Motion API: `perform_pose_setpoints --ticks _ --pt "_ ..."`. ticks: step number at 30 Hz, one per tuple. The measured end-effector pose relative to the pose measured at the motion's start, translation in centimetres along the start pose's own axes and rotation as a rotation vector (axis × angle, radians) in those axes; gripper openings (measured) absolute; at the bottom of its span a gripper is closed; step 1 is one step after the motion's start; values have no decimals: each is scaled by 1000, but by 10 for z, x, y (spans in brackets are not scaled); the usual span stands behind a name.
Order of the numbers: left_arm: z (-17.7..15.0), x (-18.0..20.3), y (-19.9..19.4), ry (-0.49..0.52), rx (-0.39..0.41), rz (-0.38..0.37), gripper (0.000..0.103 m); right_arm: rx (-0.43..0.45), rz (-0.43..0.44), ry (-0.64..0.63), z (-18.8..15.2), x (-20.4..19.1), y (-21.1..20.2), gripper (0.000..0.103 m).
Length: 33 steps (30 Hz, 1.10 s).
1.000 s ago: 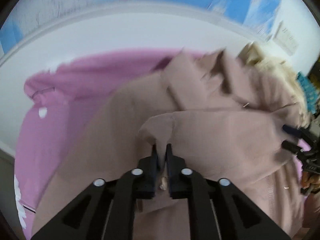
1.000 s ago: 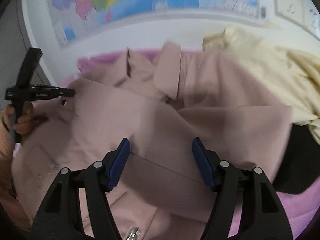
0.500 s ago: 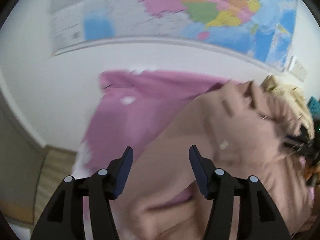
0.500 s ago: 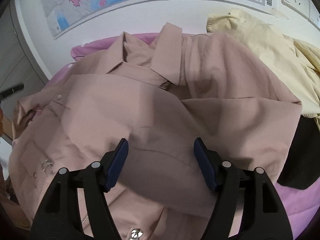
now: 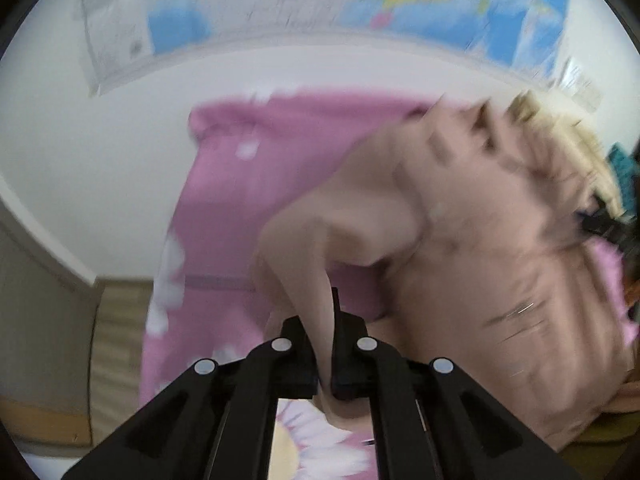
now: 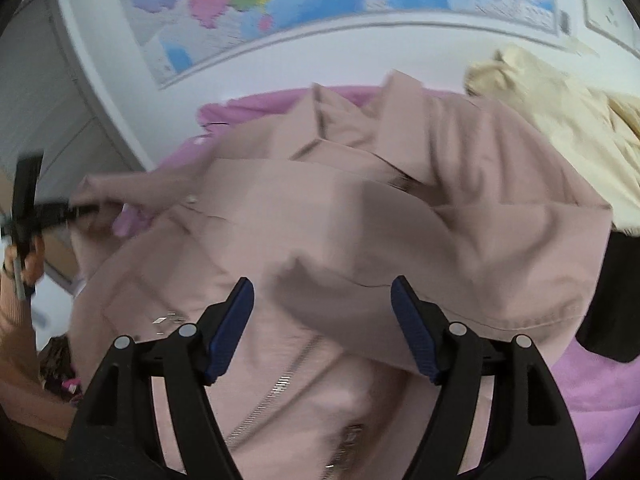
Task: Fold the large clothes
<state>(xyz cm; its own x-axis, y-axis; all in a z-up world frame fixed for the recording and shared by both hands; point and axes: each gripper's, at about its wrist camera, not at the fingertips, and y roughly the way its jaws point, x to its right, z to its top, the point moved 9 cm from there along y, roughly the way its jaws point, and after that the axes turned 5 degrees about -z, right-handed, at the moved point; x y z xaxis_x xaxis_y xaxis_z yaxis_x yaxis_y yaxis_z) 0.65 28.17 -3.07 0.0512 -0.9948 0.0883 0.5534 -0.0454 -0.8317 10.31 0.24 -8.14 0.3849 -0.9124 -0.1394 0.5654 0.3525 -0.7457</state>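
The left tongs (image 5: 326,344) have just let go, opened and snapped together again, and are now pinching a fold of the pink jacket (image 6: 360,240) at its edge, around nine o'clock of the garment in the right wrist view; this looks like a regrip for pulling that side over. The right tongs (image 6: 322,328) hang spread above the jacket's middle, holding nothing. The jacket lies rumpled on a pink sheet (image 5: 260,168). A cream garment (image 6: 560,100) crowds it at two o'clock, with something black (image 6: 616,300) at four o'clock, limiting room to fold rightward.
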Motion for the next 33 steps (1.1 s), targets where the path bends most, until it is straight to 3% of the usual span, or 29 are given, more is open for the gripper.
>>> perform_pose_setpoints --ticks 5,11,18,19,21,22,23,26,30,31,33 --pt "62 65 -37 84 28 -120 4 48 226 -49 12 -60 -19 71" --pt "79 123 6 119 -72 -167 7 44 502 -168 13 -166 -15 76" --pt "88 128 41 12 -122 -189 8 13 564 -68 25 -225 35 73" --pt "90 127 41 -4 -121 -191 8 17 560 -42 28 -227 42 68" --pt "93 124 39 -28 -114 -200 8 -7 584 7 33 -234 56 44" --pt "95 122 37 -48 -106 -210 8 -14 612 26 35 -236 59 19" --pt "97 119 33 -73 -94 -229 10 -22 653 36 38 -239 59 3" --pt "102 111 19 -124 -61 -308 19 0 714 22 45 -228 37 2" --pt "107 100 -31 -129 104 -467 31 56 756 27 63 -182 -16 2" --pt "107 97 -41 -135 140 -508 39 64 751 26 67 -166 -30 2" --pt "104 89 -54 -132 213 -514 46 75 712 0 68 -131 -57 2"
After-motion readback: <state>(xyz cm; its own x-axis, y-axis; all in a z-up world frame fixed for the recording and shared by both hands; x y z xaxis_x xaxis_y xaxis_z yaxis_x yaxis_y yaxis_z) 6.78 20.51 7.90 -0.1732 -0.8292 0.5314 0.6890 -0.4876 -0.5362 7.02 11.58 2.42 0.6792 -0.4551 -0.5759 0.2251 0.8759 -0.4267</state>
